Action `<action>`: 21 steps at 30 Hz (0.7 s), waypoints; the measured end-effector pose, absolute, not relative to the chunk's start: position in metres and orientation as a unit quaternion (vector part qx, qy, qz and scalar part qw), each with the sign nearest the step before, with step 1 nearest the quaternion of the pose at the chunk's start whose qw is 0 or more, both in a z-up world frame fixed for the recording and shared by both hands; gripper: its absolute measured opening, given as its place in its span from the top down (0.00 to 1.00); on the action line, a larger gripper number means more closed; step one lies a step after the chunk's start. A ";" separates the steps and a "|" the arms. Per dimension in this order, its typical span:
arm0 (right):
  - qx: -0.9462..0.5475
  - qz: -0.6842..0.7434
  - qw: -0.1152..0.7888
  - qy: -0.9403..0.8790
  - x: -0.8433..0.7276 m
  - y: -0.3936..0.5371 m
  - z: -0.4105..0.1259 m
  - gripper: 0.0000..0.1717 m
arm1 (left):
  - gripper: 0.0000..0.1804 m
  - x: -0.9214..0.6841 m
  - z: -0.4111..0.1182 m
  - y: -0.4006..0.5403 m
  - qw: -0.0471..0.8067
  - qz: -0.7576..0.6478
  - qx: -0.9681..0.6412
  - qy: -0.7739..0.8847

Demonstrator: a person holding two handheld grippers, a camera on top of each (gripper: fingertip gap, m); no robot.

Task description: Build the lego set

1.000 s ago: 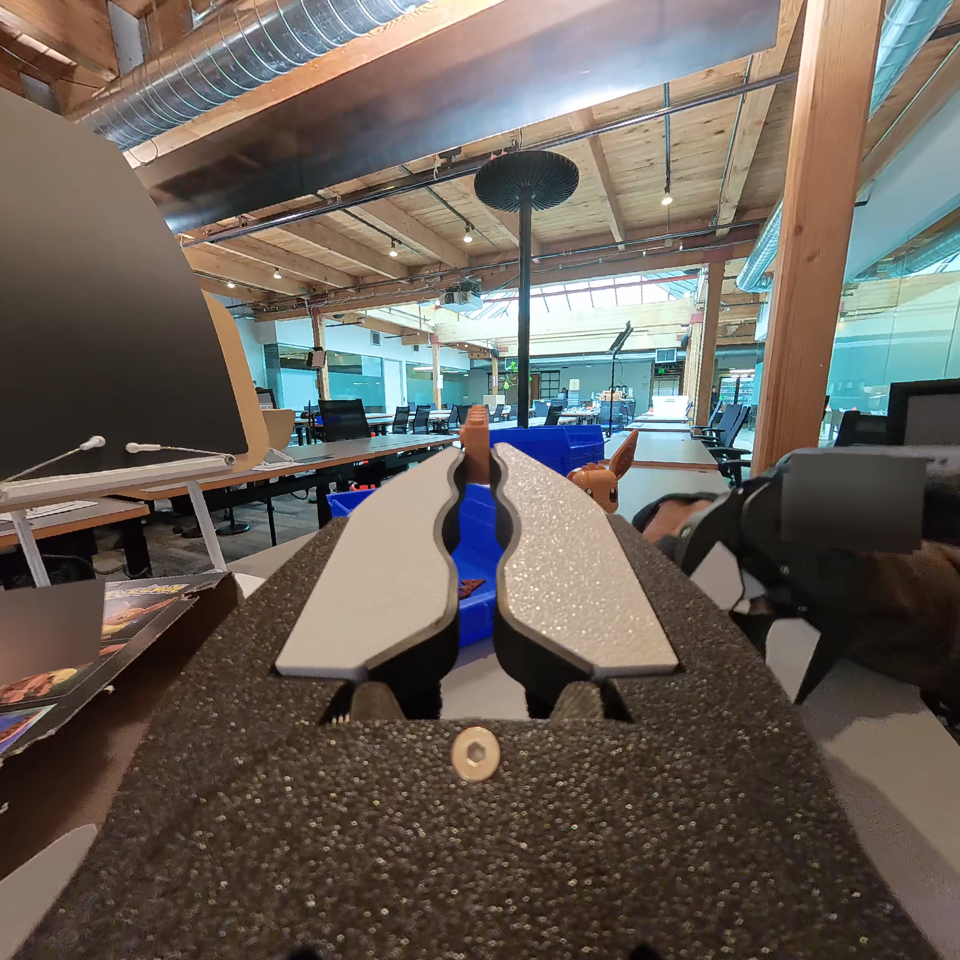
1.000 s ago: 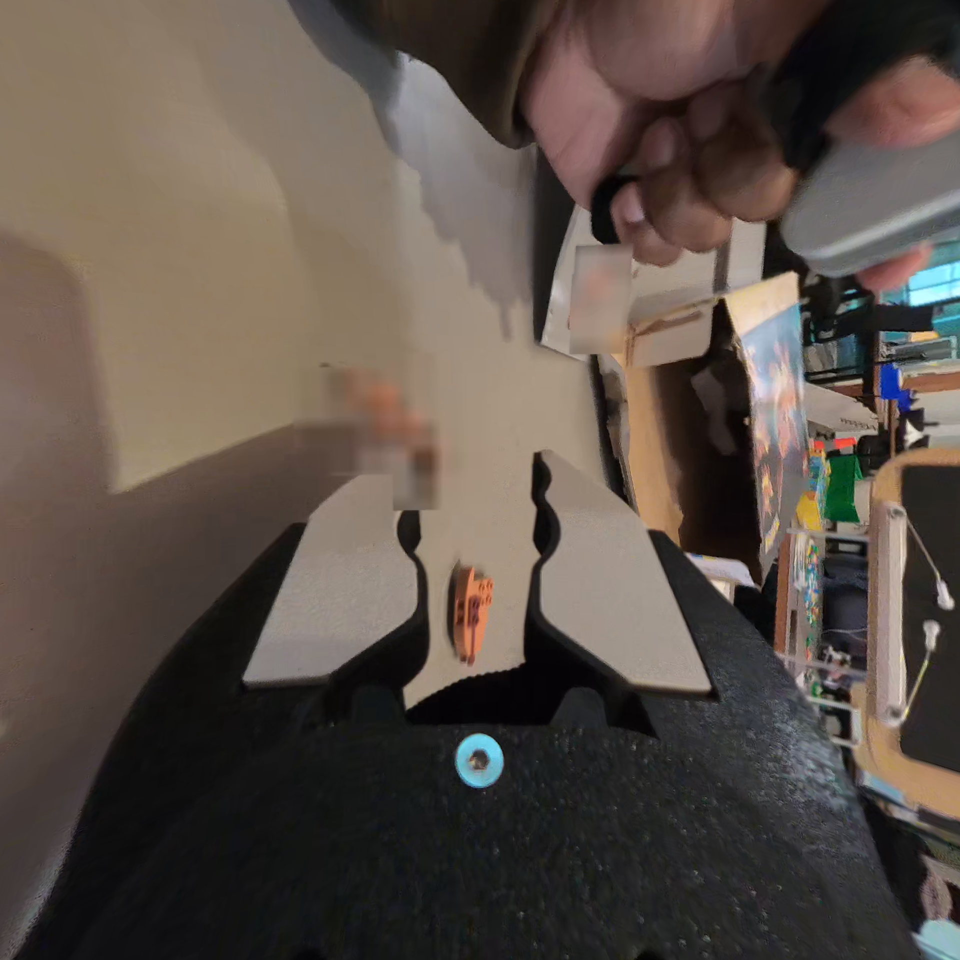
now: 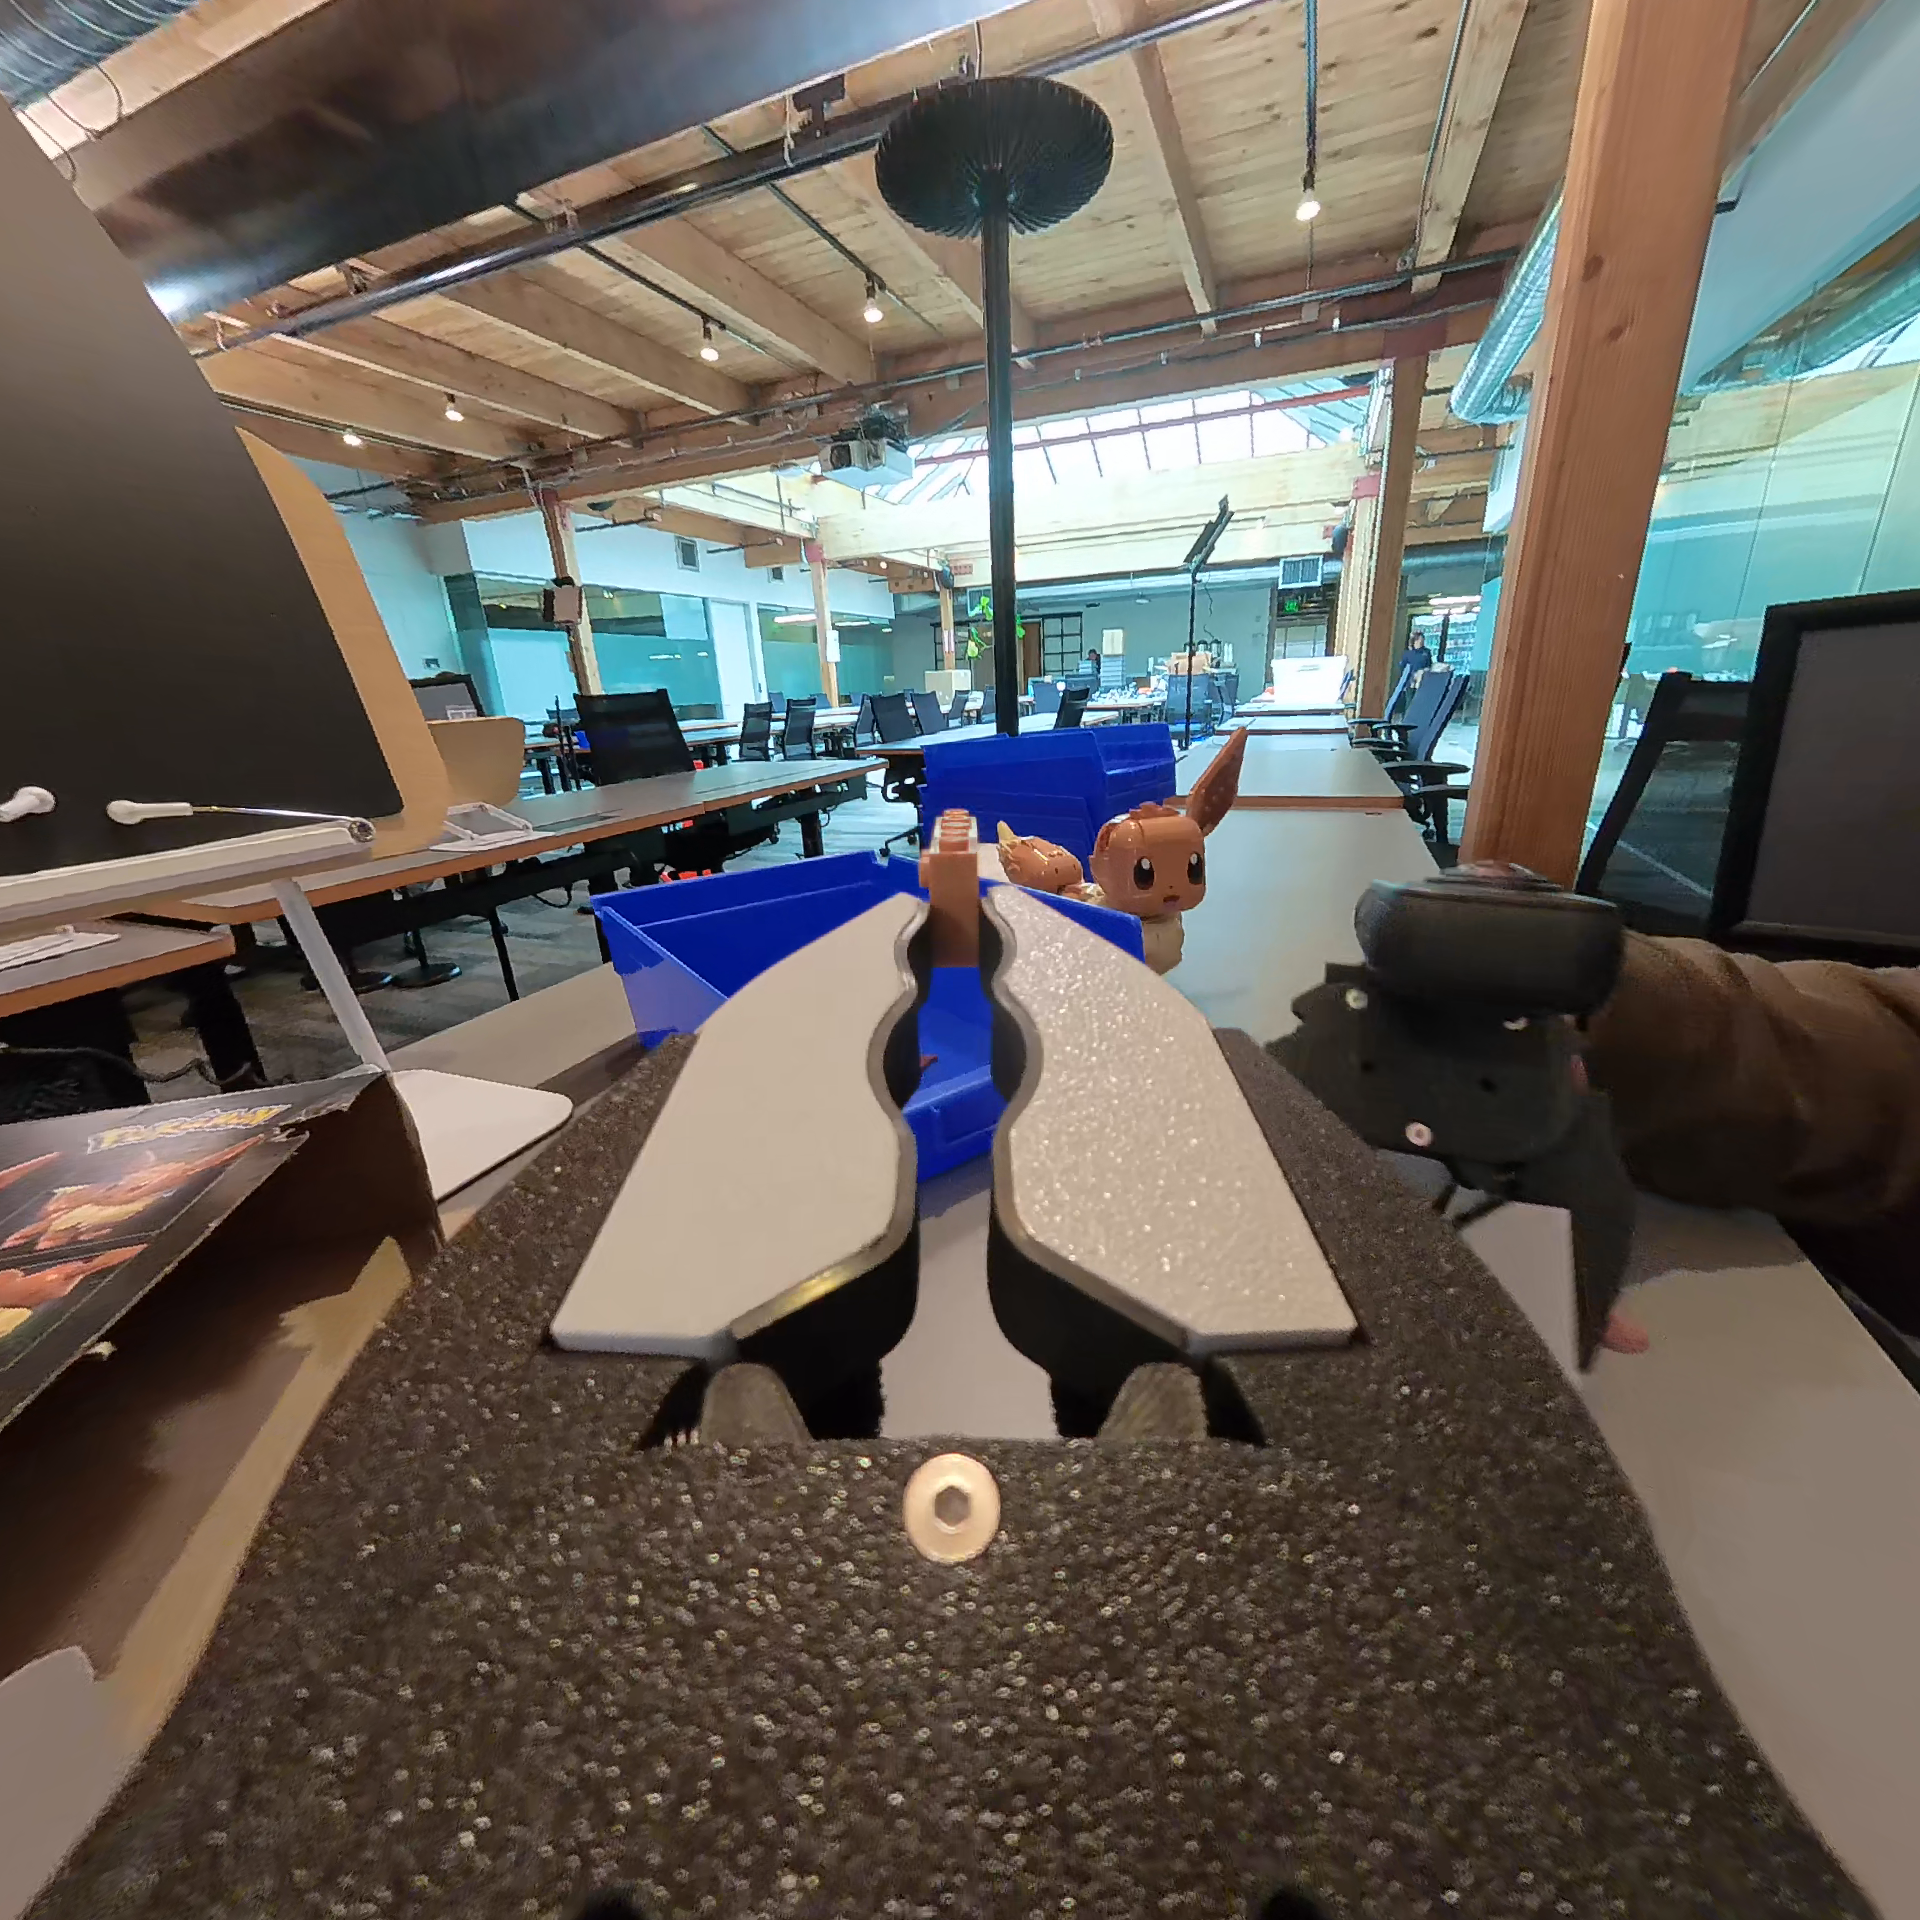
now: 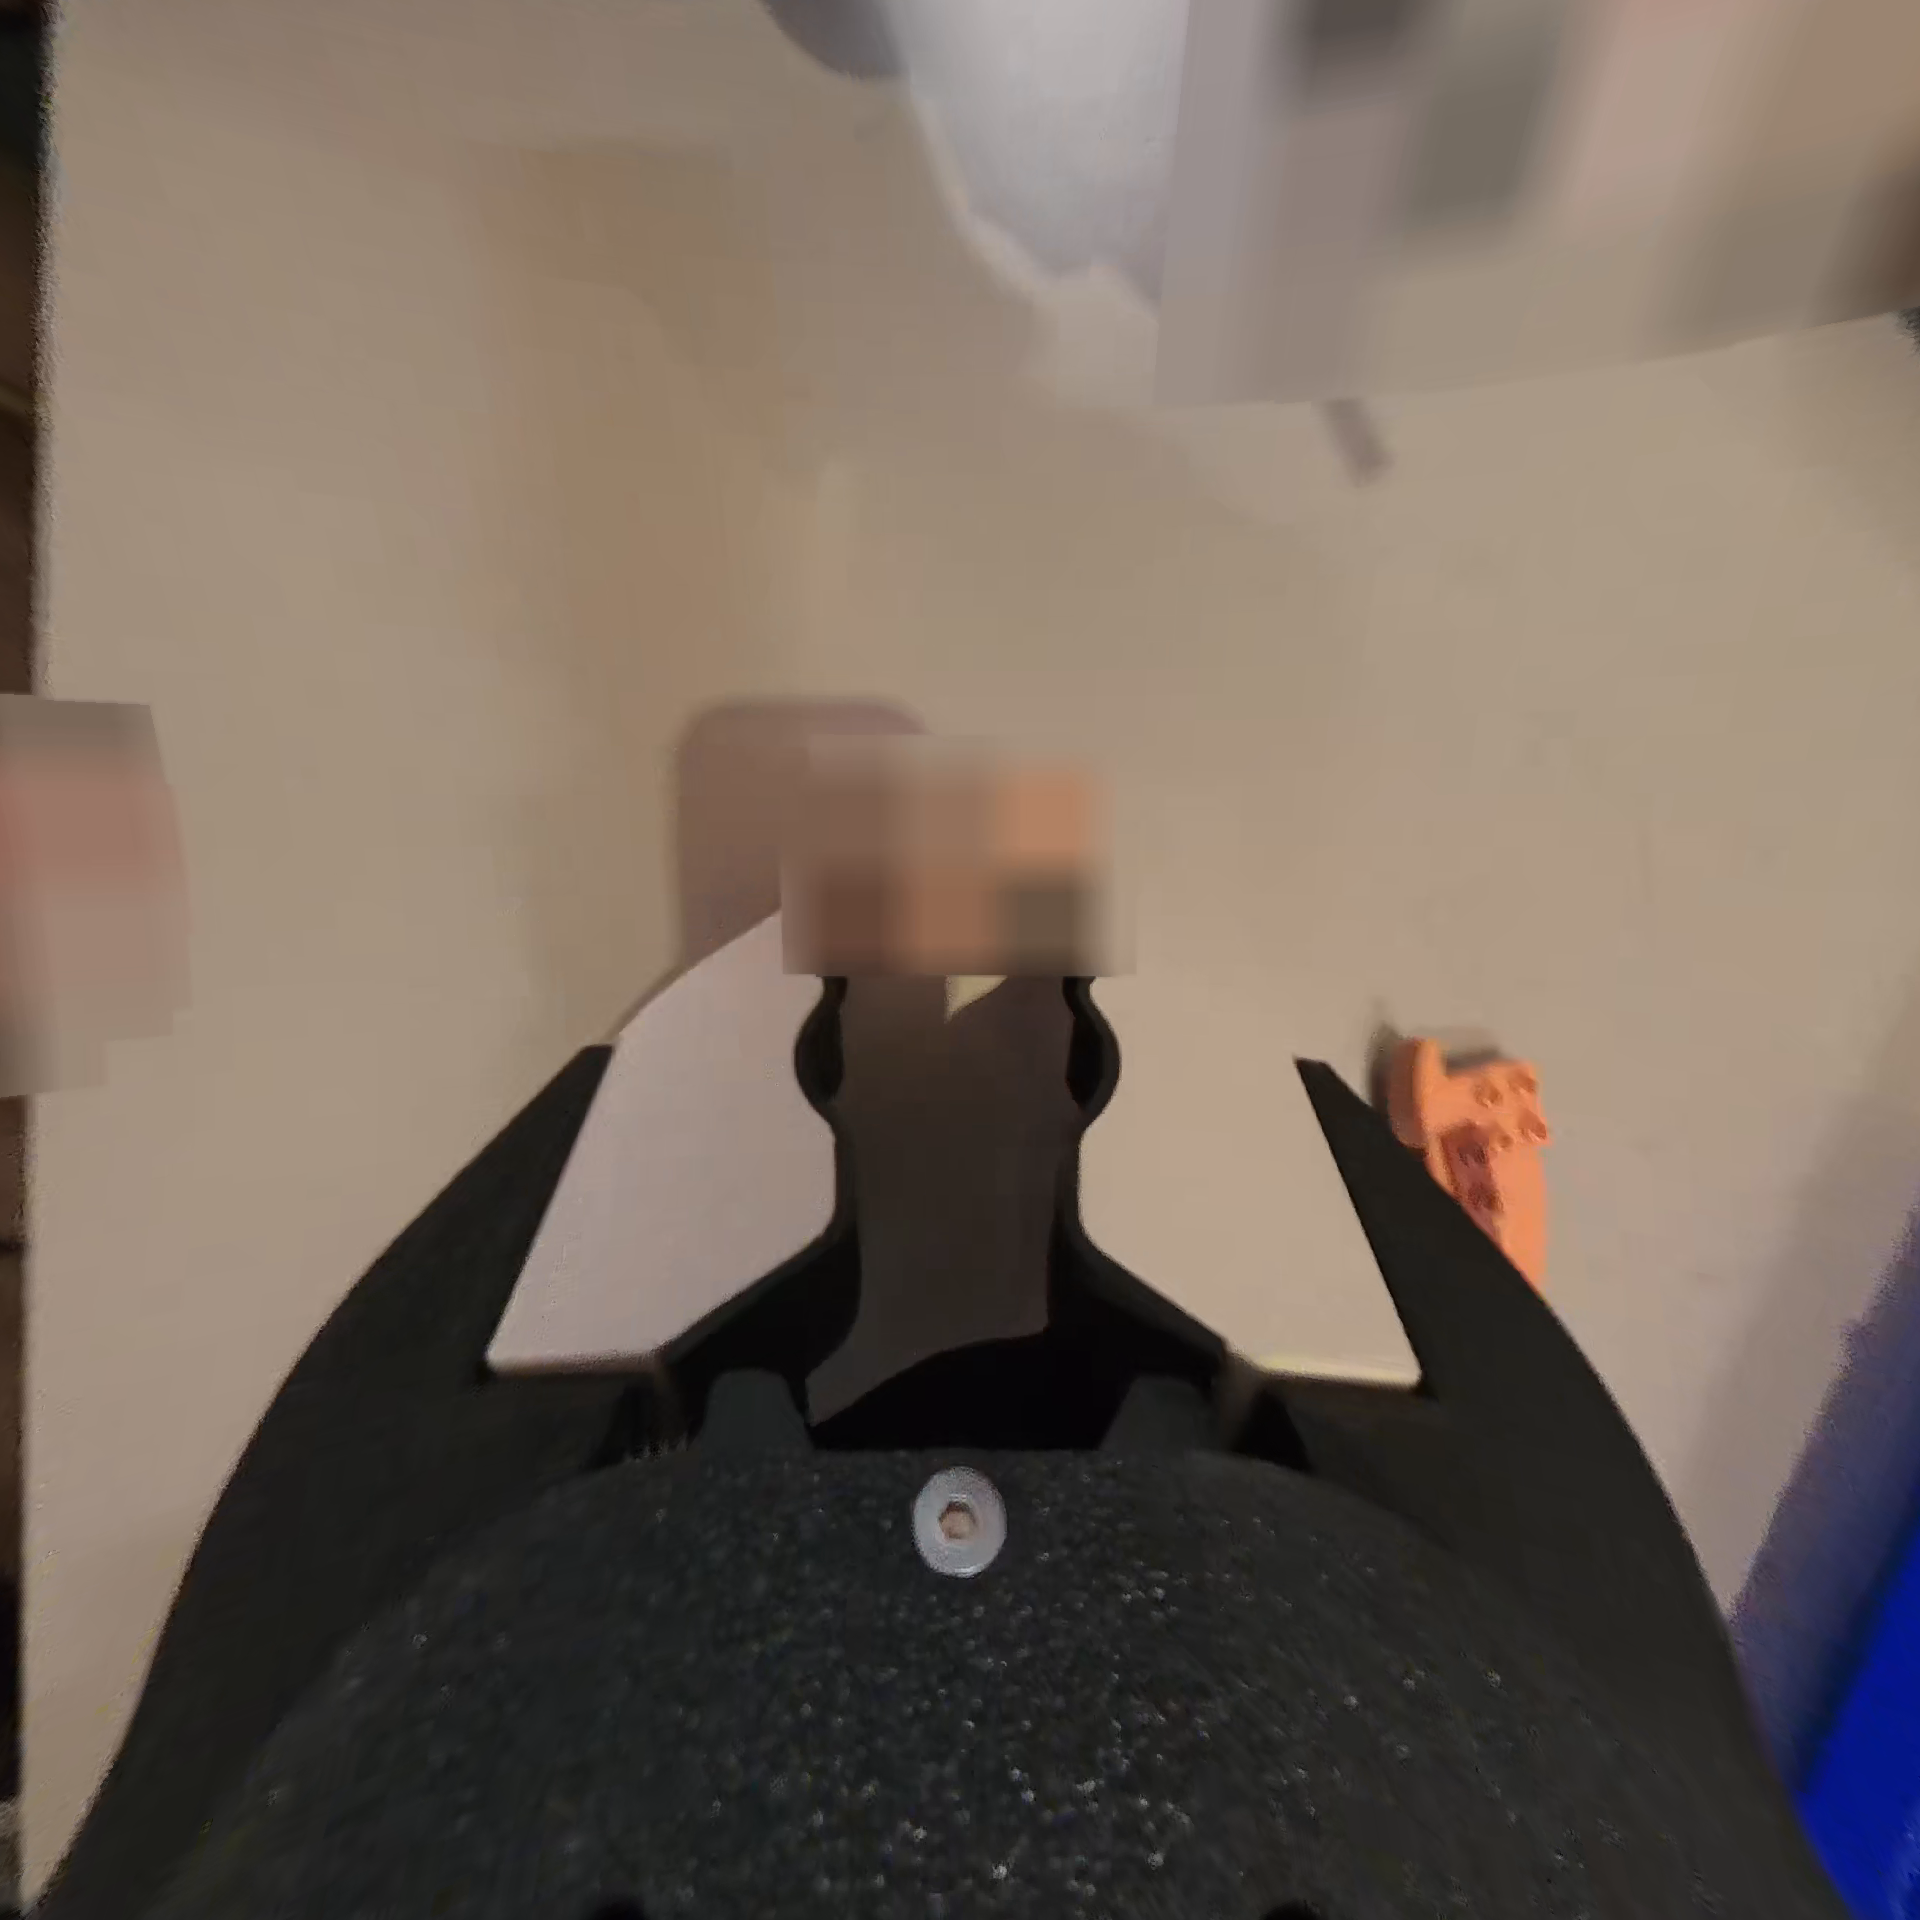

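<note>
Brown plastic — a small studded building brick [image 3: 951, 883] stands upright at the fingertips of the left gripper [image 3: 954, 914], its studs showing on top and its long axis running up out of the narrow gap; both grey fingers [image 3: 1132, 1091] press its sides, so it is held. Straight past it at 12 o'clock sits an open blue plastic bin [image 3: 748, 935] on the pale grey table [image 3: 1714, 1507], with a brown brick-built toy animal with big ears [image 3: 1158, 868] just beyond the bin's rim at 1 o'clock. At 3 o'clock the right gripper [image 3: 1475, 1039] shows as a black body in a brown-sleeved hand, well apart from the held brick.

In its own view the right gripper [image 4: 951, 997] points down at the table [image 4: 416, 520], its fingers standing wide with nothing visible between them, though a mosaic patch hides the tips. An orange-brown studded brick assembly [image 4: 1475, 1132] lies on the table at 3 o'clock, outside the right finger — that gripper is the nearer one to it
</note>
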State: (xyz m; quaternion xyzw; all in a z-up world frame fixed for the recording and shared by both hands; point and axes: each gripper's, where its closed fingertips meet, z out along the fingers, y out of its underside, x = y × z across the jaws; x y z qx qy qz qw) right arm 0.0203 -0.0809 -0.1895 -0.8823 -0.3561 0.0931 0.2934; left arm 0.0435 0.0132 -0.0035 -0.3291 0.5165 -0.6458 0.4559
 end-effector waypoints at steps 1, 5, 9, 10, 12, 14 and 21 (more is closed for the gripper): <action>-0.891 0.076 0.296 -0.337 0.030 -0.077 -0.189 0.76 | 0.96 0.044 -0.005 0.012 0.453 -0.645 -0.330 0.520; -0.912 0.042 0.307 -0.267 0.060 -0.067 -0.186 0.78 | 0.96 0.047 -0.011 0.007 0.443 -0.638 -0.331 0.535; -0.898 0.093 0.336 -0.267 0.044 -0.071 -0.173 0.77 | 0.96 0.050 -0.020 0.004 0.430 -0.628 -0.339 0.553; -0.896 0.098 0.338 -0.270 0.039 -0.072 -0.172 0.77 | 0.96 0.051 -0.023 0.004 0.428 -0.625 -0.340 0.557; -0.900 0.084 0.330 -0.273 0.037 -0.071 -0.178 0.76 | 0.96 0.053 -0.029 0.003 0.423 -0.619 -0.344 0.566; -0.907 0.086 0.311 -0.272 0.035 -0.071 -0.188 0.75 | 0.96 0.054 -0.035 0.000 0.414 -0.615 -0.345 0.575; -0.914 0.069 0.322 -0.238 0.042 -0.061 -0.191 0.96 | 0.96 0.054 -0.068 -0.013 0.364 -0.594 -0.348 0.628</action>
